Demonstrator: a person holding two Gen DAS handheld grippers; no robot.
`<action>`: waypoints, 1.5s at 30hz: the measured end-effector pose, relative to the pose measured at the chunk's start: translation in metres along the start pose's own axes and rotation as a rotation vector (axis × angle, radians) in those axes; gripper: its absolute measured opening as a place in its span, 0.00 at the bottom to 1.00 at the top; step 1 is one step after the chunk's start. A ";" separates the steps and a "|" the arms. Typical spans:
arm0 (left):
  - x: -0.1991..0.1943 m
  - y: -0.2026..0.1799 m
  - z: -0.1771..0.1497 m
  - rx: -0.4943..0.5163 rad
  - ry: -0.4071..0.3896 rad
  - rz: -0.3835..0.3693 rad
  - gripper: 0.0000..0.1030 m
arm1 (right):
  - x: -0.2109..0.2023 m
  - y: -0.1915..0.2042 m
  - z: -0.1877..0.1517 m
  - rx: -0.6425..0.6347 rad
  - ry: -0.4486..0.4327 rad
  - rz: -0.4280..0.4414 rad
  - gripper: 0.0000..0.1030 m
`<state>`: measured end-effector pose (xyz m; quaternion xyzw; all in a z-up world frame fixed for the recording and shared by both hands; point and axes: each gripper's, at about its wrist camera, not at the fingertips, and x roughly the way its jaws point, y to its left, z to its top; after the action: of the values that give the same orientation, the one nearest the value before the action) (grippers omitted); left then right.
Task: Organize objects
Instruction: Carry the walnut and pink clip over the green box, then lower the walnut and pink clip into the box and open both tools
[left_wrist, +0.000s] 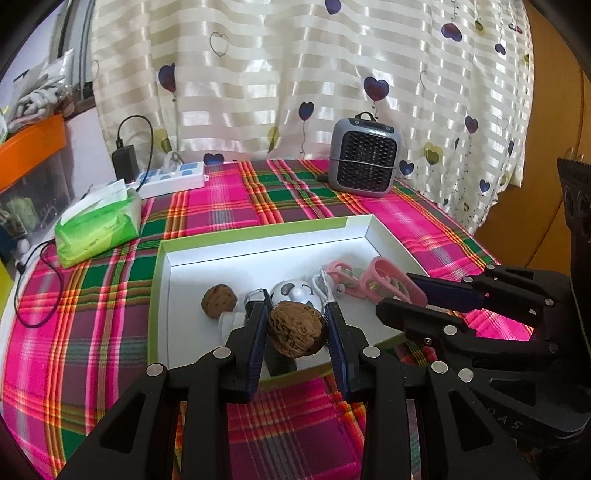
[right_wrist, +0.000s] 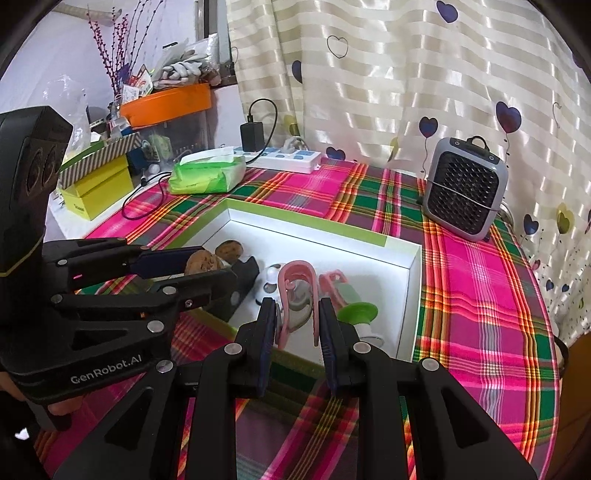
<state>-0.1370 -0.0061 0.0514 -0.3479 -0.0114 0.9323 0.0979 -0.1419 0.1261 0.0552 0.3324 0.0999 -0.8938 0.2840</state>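
Observation:
A white box with a green rim (left_wrist: 258, 236) lies on the plaid cloth. My left gripper (left_wrist: 295, 321) is shut on a brown walnut (left_wrist: 297, 330) and holds it over the box's near edge. A second walnut (left_wrist: 218, 300) lies in the box, with a white round toy (left_wrist: 295, 293) and a pink clip (left_wrist: 338, 275). My right gripper (right_wrist: 297, 314) is shut on a pink clamp-shaped clip (right_wrist: 299, 291) over the box's near right part; that clip also shows in the left wrist view (left_wrist: 391, 282). A green suction piece (right_wrist: 356, 312) lies beside it.
A grey mini heater (left_wrist: 364, 155) stands at the back right. A green tissue pack (left_wrist: 98, 223), a white power strip (left_wrist: 173, 179) with a black charger (left_wrist: 125, 162) and a black cable (left_wrist: 37, 295) are at the left. Yellow boxes (right_wrist: 98, 190) and an orange tray (right_wrist: 166, 103) stand beyond.

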 end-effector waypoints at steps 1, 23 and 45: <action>0.001 -0.001 0.001 0.002 0.001 -0.001 0.29 | 0.002 -0.001 0.000 0.000 0.003 0.000 0.24; 0.032 -0.002 0.003 0.025 0.025 0.019 0.29 | 0.032 -0.014 -0.004 0.030 0.069 -0.004 0.24; 0.030 -0.006 0.004 0.051 0.003 0.057 0.29 | 0.032 -0.017 -0.008 0.047 0.065 -0.016 0.27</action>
<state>-0.1608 0.0059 0.0357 -0.3471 0.0227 0.9341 0.0802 -0.1670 0.1291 0.0286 0.3670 0.0905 -0.8870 0.2653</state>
